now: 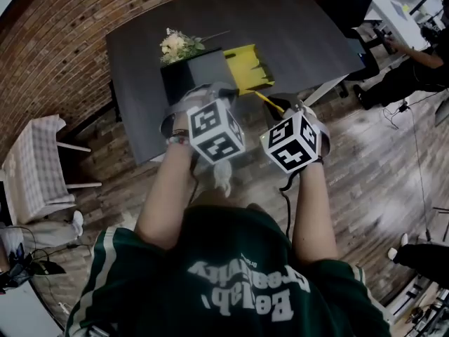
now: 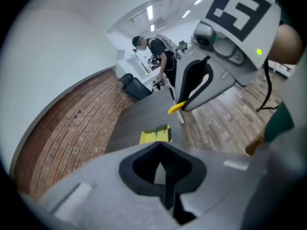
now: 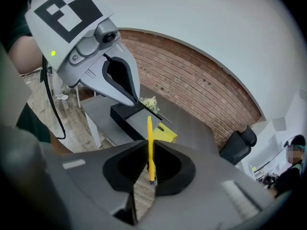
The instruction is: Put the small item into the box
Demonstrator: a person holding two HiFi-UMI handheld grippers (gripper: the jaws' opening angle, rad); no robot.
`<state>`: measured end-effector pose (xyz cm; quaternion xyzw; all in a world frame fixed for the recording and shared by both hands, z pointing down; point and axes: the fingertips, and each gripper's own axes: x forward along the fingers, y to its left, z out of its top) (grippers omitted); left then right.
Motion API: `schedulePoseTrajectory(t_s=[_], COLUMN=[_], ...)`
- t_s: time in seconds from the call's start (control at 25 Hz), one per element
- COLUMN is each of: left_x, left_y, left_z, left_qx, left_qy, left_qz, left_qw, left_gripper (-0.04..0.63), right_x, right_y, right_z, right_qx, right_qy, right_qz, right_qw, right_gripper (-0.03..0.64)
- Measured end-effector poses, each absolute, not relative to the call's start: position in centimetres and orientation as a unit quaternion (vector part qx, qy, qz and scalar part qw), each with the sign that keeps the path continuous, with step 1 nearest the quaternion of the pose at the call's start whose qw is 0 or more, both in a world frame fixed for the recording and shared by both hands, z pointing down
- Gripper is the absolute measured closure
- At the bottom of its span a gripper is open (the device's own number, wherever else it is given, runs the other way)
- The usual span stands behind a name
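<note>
Right claw [image 3: 150, 175] on pen [image 3: 149, 143] outside box [image 3: 126, 115]

Brick wall [image 1: 56, 41], wood-plank floor [image 1: 365, 167] — a dark grey table [image 1: 280, 27] beside the wall.

Dark green shirt [image 1: 238, 286], white lettering, striped sleeves; grey left claw [image 2: 163, 174] and right claw [image 3: 149, 176] bear black-and-white marker cubes [image 1: 216, 130].

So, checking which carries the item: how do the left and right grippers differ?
Right gripper: jaws shut on a yellow pen; left gripper: jaws shut, empty. The left gripper is at the black box; the right gripper is short of it. Both point toward the table.
</note>
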<state>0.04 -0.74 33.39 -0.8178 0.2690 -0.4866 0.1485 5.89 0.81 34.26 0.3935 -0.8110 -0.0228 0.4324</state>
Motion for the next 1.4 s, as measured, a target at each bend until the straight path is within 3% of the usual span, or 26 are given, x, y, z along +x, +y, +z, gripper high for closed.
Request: schedulePoseTrajectory(t_s=[1.4], left_x=[-2.1], left_y=[-16.5], left_z=[35.3], left_qx=[-0.831], left_qy=[0.222], left_qz=[-0.485], left_qw=[0.157], left_gripper=[0.594], right_x=[2.6], right_y=[-14.3], right_z=[35.7], right_qx=[0.389], right_qy=[-0.800], right_qz=[-0.016], right_qw=[0.457], right_gripper=[0.581])
